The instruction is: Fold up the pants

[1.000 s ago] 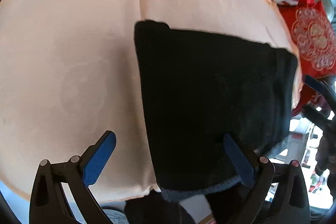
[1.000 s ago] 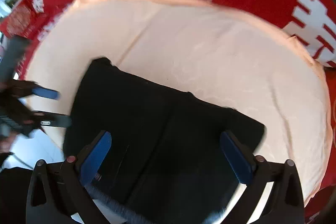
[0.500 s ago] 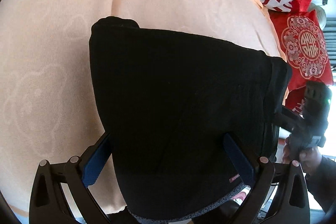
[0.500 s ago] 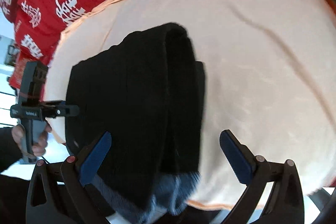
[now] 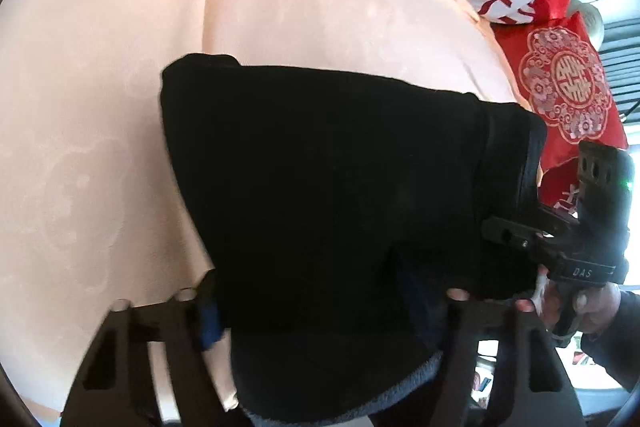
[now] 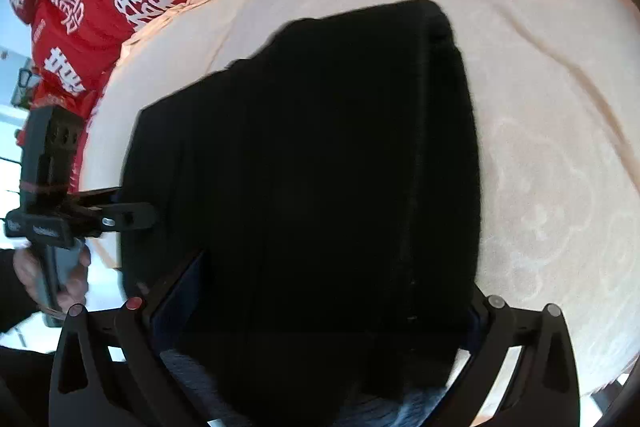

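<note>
Tools point(image 5: 320, 311) point(image 6: 316, 307) (both pitched steeply down) straddle folded pants point(image 5: 340, 187).

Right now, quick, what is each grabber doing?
Left gripper: jaws have just been closing and now pinch the black pants.
Right gripper: jaws open, with the pants between them but not gripped.

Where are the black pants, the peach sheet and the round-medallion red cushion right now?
black pants point(image 5: 328, 187): left wrist view, middle of the folded top layer.
peach sheet point(image 5: 100, 87): left wrist view, bare stretch left of the pants.
red cushion point(image 5: 570, 87): left wrist view, on its round white medallion.
</note>
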Tool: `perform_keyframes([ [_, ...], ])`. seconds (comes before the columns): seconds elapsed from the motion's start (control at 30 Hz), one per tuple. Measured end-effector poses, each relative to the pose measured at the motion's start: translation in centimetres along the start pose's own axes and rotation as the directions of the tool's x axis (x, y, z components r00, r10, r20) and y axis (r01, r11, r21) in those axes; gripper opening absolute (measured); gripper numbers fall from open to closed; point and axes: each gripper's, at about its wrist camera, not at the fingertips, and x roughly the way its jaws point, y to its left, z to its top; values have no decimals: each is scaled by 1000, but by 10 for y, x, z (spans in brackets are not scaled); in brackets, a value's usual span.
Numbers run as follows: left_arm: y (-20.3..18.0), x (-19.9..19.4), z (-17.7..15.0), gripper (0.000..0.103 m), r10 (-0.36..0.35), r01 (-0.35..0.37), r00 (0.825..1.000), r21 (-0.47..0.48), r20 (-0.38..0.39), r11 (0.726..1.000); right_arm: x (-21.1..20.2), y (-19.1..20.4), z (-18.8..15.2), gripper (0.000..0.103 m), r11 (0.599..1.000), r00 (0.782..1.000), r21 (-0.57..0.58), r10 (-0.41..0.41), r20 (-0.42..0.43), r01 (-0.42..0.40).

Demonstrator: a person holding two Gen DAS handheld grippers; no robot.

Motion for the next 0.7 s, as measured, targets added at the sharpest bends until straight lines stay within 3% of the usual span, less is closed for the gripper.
perform_keyframes([
  [0.07, -4, -6, -3, 63, 7, -7, 1000, 15, 10, 1000, -12, 10, -1, 66, 1000, 1000, -12, -14, 15, 14],
  [0.23, -14, -15, -2, 63, 5, -5, 1000, 28, 25, 1000, -32, 17, -7, 59, 999, 999, -6, 38, 28, -38],
  [0.43, -59, -52, 0, 63, 11, -16, 999, 118, 50, 993, -53, 30, -3, 55, 996, 996, -25, 85, 31, -84],
  [0.57, -96, -63, 17, 63, 4, -13, 998, 117, 70, 993, -83, 35, -1, 54, 994, 994, -37, 100, 37, -99],
  [0.7, -153, -43, 52, 63, 17, -28, 997, 159, 71, 987, -117, 17, 13, 54, 995, 994, -36, 94, 61, -92],
])
